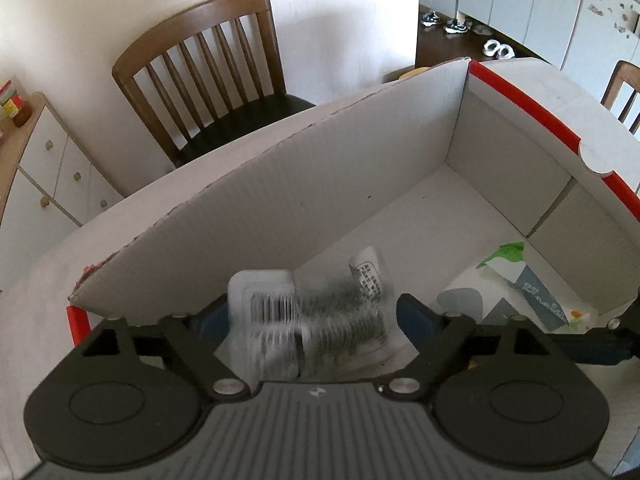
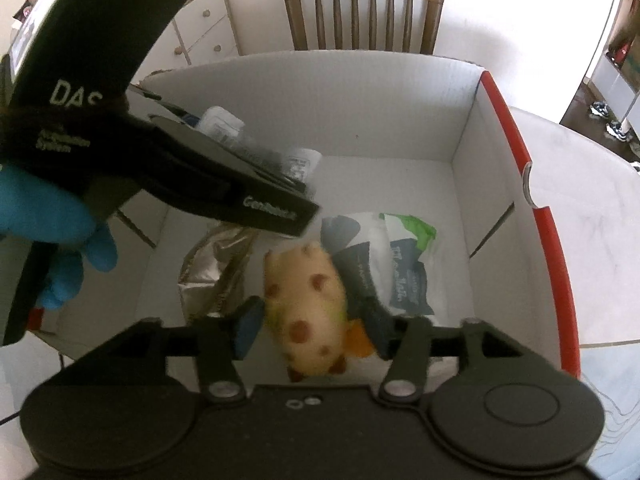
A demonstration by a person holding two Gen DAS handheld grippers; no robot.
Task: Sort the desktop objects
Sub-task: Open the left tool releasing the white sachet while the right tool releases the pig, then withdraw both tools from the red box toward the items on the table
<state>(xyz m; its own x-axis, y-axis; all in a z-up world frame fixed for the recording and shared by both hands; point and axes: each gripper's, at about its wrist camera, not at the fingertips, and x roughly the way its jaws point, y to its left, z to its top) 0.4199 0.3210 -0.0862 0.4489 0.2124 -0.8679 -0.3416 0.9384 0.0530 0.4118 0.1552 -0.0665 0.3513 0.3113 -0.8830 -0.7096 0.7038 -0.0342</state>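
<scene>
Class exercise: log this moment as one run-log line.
left gripper: open, blurred clear packet between fingers | right gripper: open, spotted plush toy between fingers | both over cardboard box

A home dining area: a slatted wooden chair (image 1: 208, 76) stands against a white wall, beside a drawer cabinet (image 1: 60, 176), with shoes (image 1: 498, 49) on the hallway floor.

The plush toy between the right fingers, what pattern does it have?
Cream-yellow plush toy with brown spots, clearest in the right wrist view.
</scene>
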